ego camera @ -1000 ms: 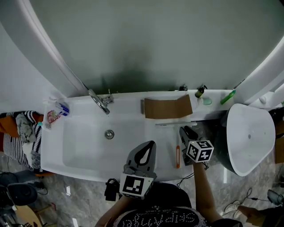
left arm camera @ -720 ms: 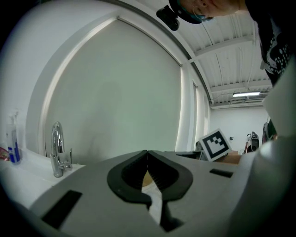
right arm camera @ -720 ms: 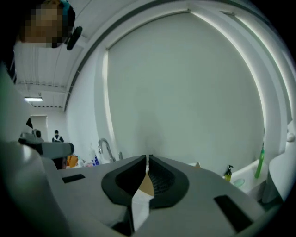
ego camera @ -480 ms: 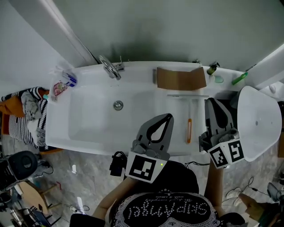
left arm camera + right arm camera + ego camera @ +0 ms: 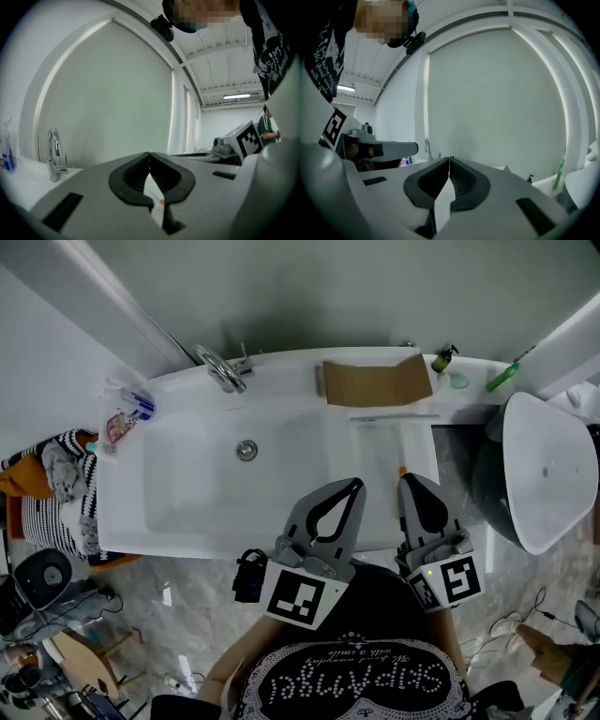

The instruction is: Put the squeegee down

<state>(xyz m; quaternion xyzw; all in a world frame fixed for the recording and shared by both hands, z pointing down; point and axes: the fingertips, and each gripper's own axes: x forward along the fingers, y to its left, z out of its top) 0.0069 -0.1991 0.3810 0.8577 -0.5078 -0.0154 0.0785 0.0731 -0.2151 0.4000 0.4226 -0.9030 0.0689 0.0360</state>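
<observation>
Two empty grippers: left gripper (image 5: 353,485) and right gripper (image 5: 407,480) both show jaws pressed tip to tip. Squeegee (image 5: 394,416) lies flat on the white sink (image 5: 122,512) ledge, twelve o'clock from the right gripper and six o'clock of the cardboard (image 5: 375,382).

Left tool (image 5: 353,486) and right tool (image 5: 411,480): matt grey plastic, black ribbed pads (image 5: 130,180). Sink (image 5: 178,507) ahead of both: smooth glossy white. Faucet (image 5: 220,368) beyond left tool: shiny chrome metal. Cardboard (image 5: 375,382) beyond right tool: matt brown. Floor (image 5: 187,615) behind them: polished grey marbled stone.
</observation>
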